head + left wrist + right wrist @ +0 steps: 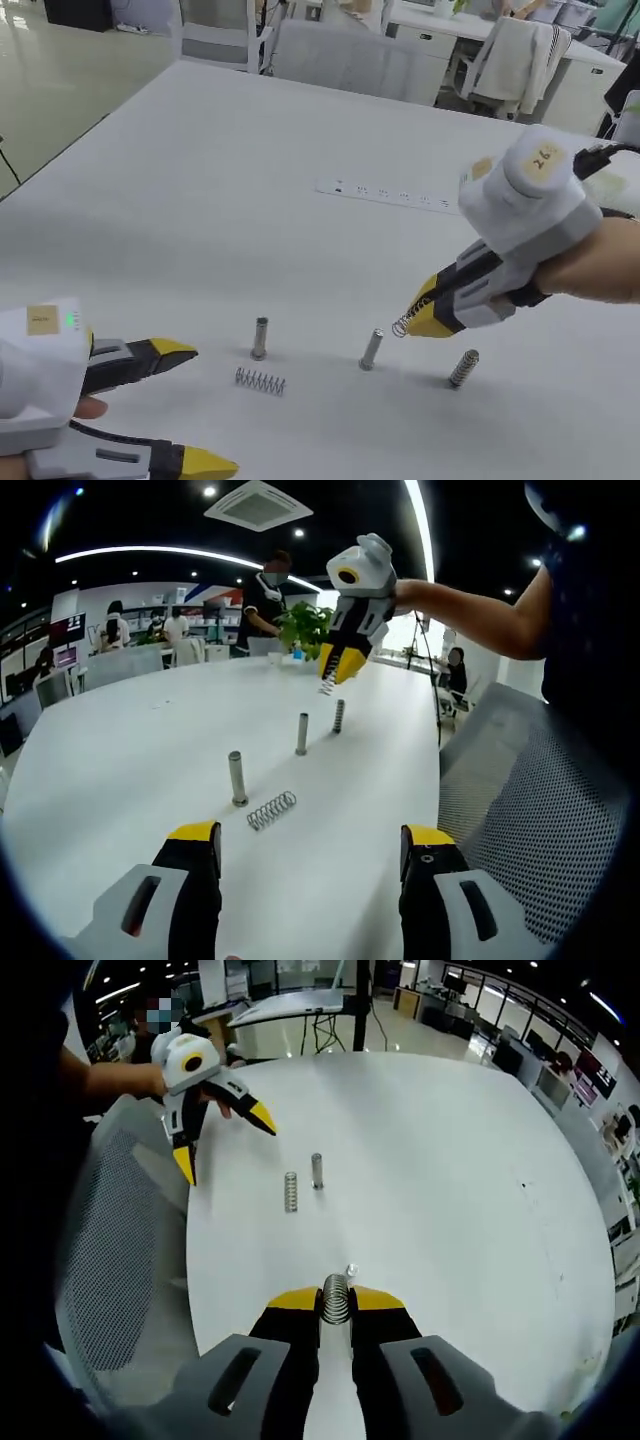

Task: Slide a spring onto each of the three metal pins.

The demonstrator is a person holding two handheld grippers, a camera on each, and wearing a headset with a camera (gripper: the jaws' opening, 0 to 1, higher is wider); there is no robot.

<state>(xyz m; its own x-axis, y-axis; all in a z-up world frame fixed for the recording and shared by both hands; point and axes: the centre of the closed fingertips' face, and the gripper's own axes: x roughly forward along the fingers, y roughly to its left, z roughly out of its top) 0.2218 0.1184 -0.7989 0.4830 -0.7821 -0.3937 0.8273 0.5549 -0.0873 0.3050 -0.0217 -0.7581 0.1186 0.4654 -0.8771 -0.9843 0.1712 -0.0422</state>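
Note:
Three metal pins stand upright on the white table (pixel 220 200). The left pin (pixel 260 338) and middle pin (pixel 371 349) are bare; the right pin (pixel 463 368) carries a spring. A loose spring (pixel 260 381) lies flat in front of the left pin. My right gripper (pixel 418 322) is shut on another spring (pixel 401 325), held just above and right of the middle pin; in the right gripper view that spring (pixel 336 1300) sits between the fingertips, over the pin top (pixel 351 1271). My left gripper (pixel 190 405) stands open at the near left, short of the loose spring (pixel 271 810).
A white power strip (pixel 390 194) lies further back on the table. Chairs and desks stand beyond the far edge, and a mesh chair (pixel 520 790) is close by the near side. People stand in the background.

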